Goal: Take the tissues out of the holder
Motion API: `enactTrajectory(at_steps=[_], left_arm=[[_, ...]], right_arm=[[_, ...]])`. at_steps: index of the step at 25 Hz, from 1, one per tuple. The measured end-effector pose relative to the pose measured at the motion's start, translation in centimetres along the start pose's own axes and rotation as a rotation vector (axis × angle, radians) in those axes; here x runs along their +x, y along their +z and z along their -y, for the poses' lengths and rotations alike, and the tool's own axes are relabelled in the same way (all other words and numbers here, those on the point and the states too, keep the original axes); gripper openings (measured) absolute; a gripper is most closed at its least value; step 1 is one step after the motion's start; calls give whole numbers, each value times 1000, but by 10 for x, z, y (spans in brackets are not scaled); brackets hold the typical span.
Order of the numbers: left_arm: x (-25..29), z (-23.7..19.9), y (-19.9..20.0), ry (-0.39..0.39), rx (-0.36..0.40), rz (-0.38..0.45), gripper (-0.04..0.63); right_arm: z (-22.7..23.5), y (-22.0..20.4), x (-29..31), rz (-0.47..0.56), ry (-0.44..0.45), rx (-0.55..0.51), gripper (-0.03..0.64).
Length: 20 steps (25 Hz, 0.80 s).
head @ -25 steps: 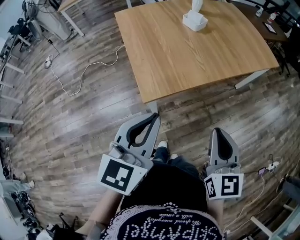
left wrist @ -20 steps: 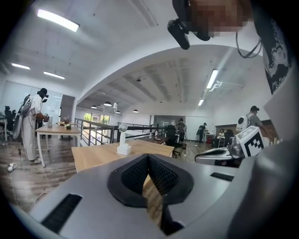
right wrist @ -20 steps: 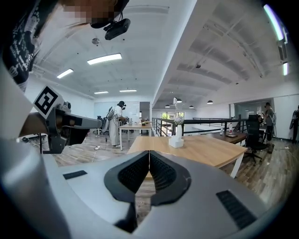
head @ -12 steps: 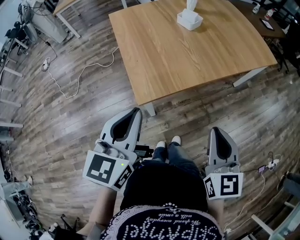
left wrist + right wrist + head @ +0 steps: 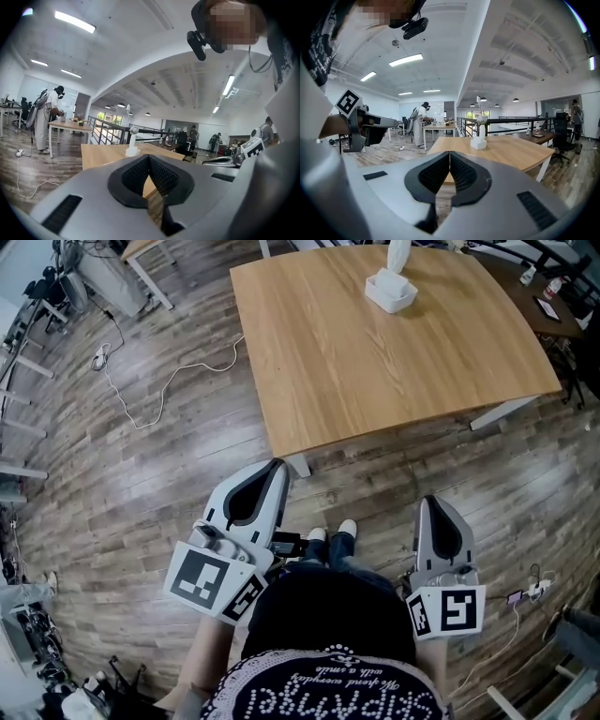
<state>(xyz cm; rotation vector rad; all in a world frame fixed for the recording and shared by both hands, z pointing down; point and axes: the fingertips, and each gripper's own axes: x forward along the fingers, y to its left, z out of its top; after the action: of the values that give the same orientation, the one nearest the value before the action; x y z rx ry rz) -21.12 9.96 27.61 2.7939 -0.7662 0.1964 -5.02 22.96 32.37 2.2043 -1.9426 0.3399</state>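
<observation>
- My left gripper [image 5: 271, 471] and right gripper [image 5: 434, 505] are both shut tight, empty.
- The tissues [image 5: 398, 253] sit in the holder [image 5: 390, 292], far off; nothing done yet.

The only lettering stands on the person's dark shirt [image 5: 319, 615], on the pale band at the bottom edge of the head view, where it appears upside down. As far as the curved, inverted print allows, the large block letters [image 5: 333, 701] read "SIPANGEL", and the thin script line [image 5: 354, 673] beside them ends in "with a smile"; its first words are too small to make out. The cube [image 5: 214, 583] on the left gripper [image 5: 274, 465] and the cube [image 5: 447, 611] on the right gripper [image 5: 433, 502] bear black-and-white square marker patterns, not letters or digits
</observation>
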Motion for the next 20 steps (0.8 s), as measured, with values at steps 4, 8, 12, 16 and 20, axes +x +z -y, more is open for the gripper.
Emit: enactTrajectory(at_steps=[4, 8, 12, 16, 20], left_arm=[[2, -4, 1, 16, 0, -6, 5], [15, 4, 5, 5, 0, 3, 5], [29, 16, 8, -15, 8, 16, 5], [38, 24, 10, -11, 2, 34, 5], [45, 30, 9, -2, 0, 45, 5]], right_arm=[[2, -3, 0, -5, 8, 12, 11], [17, -7, -1, -9, -7, 29, 12], [33, -8, -2, -1, -18, 38, 12], [46, -9, -2, 7, -16, 37, 11], [57, -10, -1, 8, -9, 38, 11]])
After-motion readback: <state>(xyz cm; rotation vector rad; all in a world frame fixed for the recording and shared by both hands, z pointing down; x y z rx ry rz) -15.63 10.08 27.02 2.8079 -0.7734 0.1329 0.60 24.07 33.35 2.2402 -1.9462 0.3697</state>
